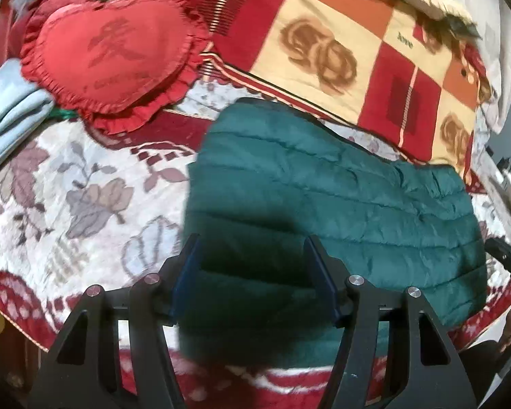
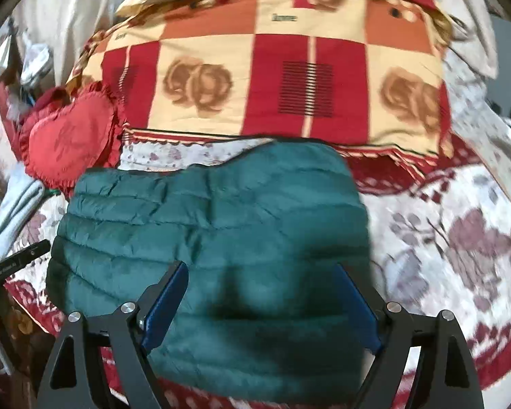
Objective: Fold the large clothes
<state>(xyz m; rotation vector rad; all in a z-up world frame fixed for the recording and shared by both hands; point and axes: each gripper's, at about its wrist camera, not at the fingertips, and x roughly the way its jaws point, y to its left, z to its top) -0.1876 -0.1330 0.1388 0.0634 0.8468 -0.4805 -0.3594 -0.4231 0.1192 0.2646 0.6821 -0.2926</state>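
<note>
A dark green quilted puffer jacket (image 1: 340,197) lies folded flat on a floral bedspread (image 1: 68,197). My left gripper (image 1: 252,248) is open, its blue-padded fingers spread over the jacket's left end, holding nothing. In the right wrist view the same jacket (image 2: 204,221) fills the middle. My right gripper (image 2: 262,279) is open above its near right part, empty. The other gripper's black tip (image 2: 17,262) shows at the left edge of the right wrist view.
A red heart-shaped frilled cushion (image 1: 112,54) lies at the back left, also in the right wrist view (image 2: 71,139). A red, orange and cream checked blanket (image 1: 323,41) is piled behind the jacket. Light blue cloth (image 1: 6,119) lies at the far left.
</note>
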